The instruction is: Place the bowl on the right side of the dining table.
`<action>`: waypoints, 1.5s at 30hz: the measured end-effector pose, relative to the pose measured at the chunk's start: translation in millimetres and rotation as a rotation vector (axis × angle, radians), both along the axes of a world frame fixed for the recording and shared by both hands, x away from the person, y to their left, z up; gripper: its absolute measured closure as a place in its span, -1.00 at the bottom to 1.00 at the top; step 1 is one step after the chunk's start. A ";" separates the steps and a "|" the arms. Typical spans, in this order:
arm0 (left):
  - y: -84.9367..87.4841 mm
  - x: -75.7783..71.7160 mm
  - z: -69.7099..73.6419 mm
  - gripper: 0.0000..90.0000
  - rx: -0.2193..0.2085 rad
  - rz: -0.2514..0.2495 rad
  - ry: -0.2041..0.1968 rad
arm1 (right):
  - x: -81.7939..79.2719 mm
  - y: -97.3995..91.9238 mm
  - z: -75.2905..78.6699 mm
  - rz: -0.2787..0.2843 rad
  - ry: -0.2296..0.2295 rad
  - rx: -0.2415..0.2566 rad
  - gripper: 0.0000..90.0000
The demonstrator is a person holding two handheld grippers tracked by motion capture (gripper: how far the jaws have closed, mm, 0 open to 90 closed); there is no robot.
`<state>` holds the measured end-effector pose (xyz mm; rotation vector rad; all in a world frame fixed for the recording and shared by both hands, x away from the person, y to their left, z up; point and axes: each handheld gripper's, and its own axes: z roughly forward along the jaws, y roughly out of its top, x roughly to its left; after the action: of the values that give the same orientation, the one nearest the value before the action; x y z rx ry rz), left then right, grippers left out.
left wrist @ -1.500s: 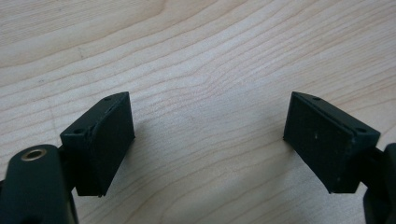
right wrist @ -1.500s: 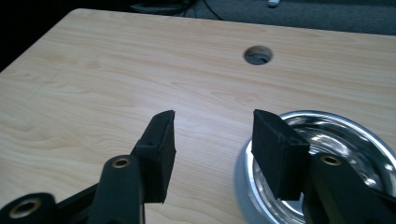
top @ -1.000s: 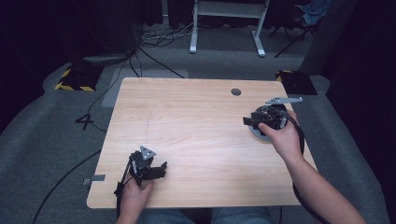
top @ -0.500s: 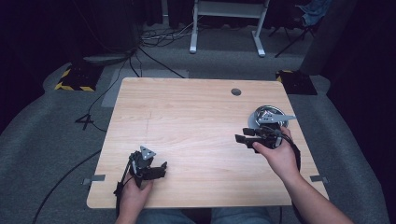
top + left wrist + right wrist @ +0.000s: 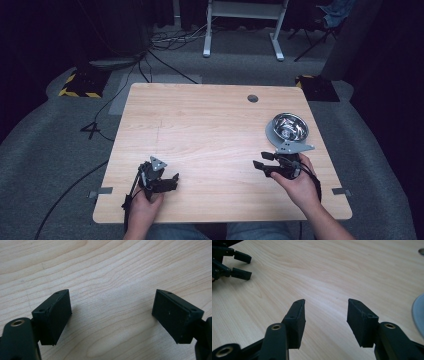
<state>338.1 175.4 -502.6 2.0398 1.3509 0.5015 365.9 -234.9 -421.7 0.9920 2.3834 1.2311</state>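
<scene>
Small steel bowl sits upright near the right far corner of the tabletop, resting on a flat grey disc that shows past its near-left side; a sliver of that pale disc edge also shows at the right border of the right gripper view. Judged handling: thin polished metal, light, rigid, not fragile, but slick and curved (likely to skate or tip if pushed from the side). Best hold looks to be the rim, one finger inside the wall and one outside, pinched at the near edge. Right gripper lies just short of the bowl, toward the person, apart from it, held roughly level in the right hand with fingers pointing left across the tabletop rather than at the bowl; fingers stand well apart, nothing between them, bare wood under the gap. Left gripper rests low near the front left edge in the left hand, well apart from the bowl; its fingers are spread wide over bare wood, holding nothing. Both forearms come in from the near side. Bowl interior appears empty, though reflections make that uncertain.
</scene>
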 end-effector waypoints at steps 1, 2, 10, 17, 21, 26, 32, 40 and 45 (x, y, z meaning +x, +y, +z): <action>0.0 0.0 0.0 -0.64 0.000 0.000 0.000 | -1.2 -1.7 -4.7 -0.003 0.006 0.012 0.10; 0.0 0.0 0.0 -0.64 0.000 0.000 0.000 | -1.2 -1.7 -4.7 -0.003 0.006 0.012 0.10; 0.0 0.0 0.0 -0.64 0.000 0.000 0.000 | -9.2 -9.6 -29.7 0.030 0.025 0.013 0.09; 0.0 0.1 0.0 -0.64 0.000 -0.001 0.001 | -12.6 -11.6 -51.1 0.044 0.073 -0.004 0.09; 0.0 0.2 0.0 -0.64 0.000 -0.001 0.000 | -13.9 -10.9 -61.6 0.065 0.062 -0.025 0.09; -0.1 0.5 0.0 -0.64 -0.001 -0.004 0.001 | -14.6 -12.3 -70.3 0.069 0.064 -0.029 0.08; -0.4 1.4 0.0 -0.65 -0.001 -0.005 -0.002 | -19.7 -12.2 -79.0 0.077 0.035 -0.062 0.06; -0.4 1.3 0.0 -0.65 -0.001 -0.005 -0.001 | -22.1 -12.9 -81.3 0.095 0.006 -0.067 -0.04; -0.5 1.1 0.0 -0.65 -0.001 -0.004 0.002 | -24.5 -9.3 -81.8 0.118 -0.006 -0.091 -0.21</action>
<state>339.2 174.9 -502.6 2.0421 1.3470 0.4969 341.5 -244.2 -503.5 0.8298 2.5003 1.1513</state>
